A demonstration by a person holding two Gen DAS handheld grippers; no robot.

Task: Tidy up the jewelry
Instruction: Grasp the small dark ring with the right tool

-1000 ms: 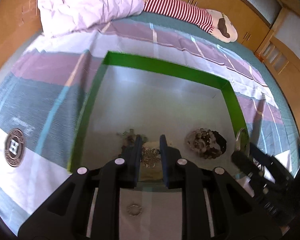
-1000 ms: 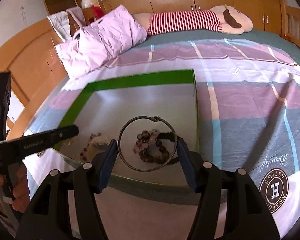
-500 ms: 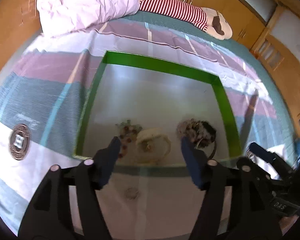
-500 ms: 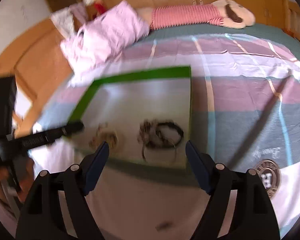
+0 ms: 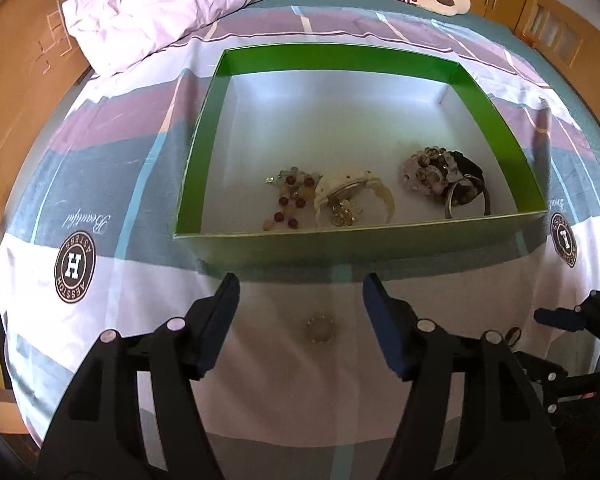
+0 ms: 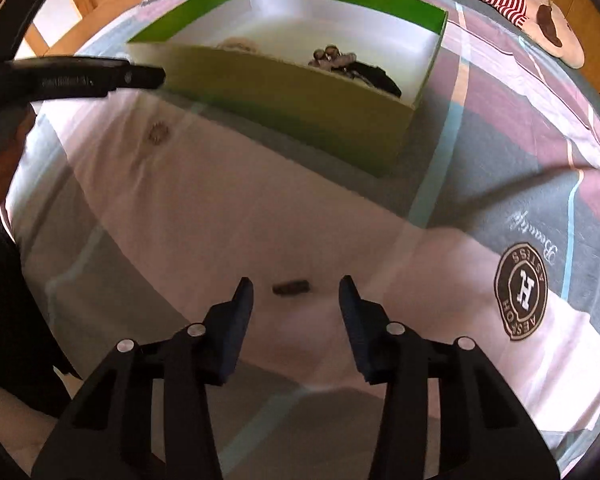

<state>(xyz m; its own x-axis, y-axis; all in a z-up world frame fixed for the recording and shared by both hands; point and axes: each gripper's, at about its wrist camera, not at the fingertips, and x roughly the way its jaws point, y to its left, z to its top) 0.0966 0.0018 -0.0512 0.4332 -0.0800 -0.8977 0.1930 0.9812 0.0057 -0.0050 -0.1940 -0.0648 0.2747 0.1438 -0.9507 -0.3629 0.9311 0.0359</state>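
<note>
The green box [image 5: 196,184] sits on the bedsheet [image 5: 100,160] and holds a bead string [image 5: 288,200], a pale watch [image 5: 352,196], a bead cluster [image 5: 428,168] and a metal ring [image 5: 466,200], all near its front wall. In front of the box, a small round ring [image 5: 320,328] lies on the sheet between the spread, empty left gripper [image 5: 300,296]. Further from the box, a small dark piece [image 6: 290,288], blurred, lies between the spread, empty right gripper [image 6: 296,292]

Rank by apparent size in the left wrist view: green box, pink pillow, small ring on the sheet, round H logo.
1. Green box
2. Pink pillow
3. H logo
4. Small ring

The ring lies nearest the camera yet looks smallest.
</note>
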